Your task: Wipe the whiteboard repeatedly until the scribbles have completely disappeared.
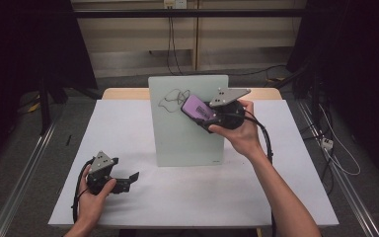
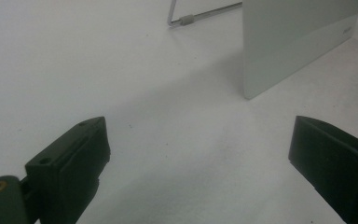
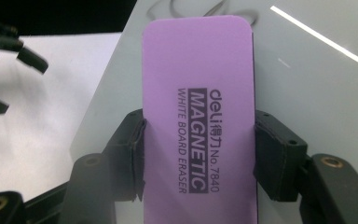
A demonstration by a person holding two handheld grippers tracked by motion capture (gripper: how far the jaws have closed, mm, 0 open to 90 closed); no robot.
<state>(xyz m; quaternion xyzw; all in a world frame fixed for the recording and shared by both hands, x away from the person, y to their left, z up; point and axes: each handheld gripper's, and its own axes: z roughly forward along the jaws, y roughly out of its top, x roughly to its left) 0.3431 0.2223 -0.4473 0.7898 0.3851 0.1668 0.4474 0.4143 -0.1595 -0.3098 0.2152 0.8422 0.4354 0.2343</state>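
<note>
Against the one smooth, upright whiteboard [image 1: 187,121] on our white-covered counter [image 1: 128,197], our right tool [image 1: 202,114] pinches a flat purple whiteboard eraser [image 3: 198,116] with rounded corners, its printed face toward the camera, just below a dark scribble [image 1: 173,98]. Our left tool [image 1: 128,178] rests low near the counter's front, its two matte black jaws spread wide on nothing.

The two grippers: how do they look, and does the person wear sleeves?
Both the left gripper and the right gripper are black, each with a grey three-cornered plate on top and a black cable trailing. Their fingers are blocky, with brass-coloured pivots. Both forearms are bare; no sleeves show.
</note>
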